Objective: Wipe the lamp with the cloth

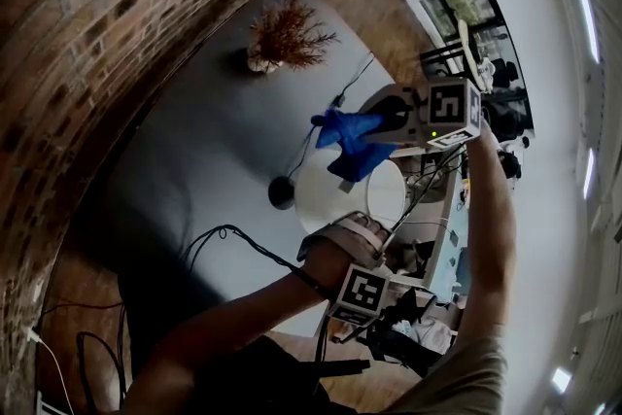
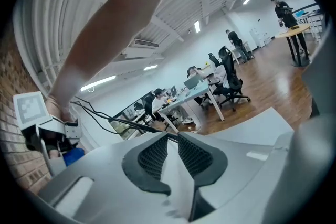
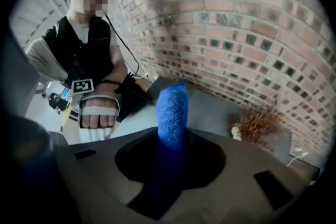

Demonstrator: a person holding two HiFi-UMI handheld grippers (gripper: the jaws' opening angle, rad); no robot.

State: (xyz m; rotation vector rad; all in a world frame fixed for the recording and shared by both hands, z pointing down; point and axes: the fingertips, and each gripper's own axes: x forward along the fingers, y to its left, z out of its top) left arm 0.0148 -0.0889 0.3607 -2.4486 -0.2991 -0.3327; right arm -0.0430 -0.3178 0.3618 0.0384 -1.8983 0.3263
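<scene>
Pinching fuzzy blue cloth (image 3: 173, 113), the right tool (image 3: 172, 160) hovers; left tool (image 2: 172, 149) clamps the smooth white lampshade (image 1: 335, 194).

Grey matt counter (image 1: 209, 146), set along a brick wall (image 1: 87, 63). At the far end, upright, a small pale pot of dried reddish twigs (image 1: 285, 36). Nearer the middle, the lamp (image 1: 330, 201) with its white shade, and just beside it a small round black object (image 1: 282, 192). From there, a thin black cord (image 1: 311, 139) toward the far edge. On the near part, a looping black cable (image 1: 228, 233).
</scene>
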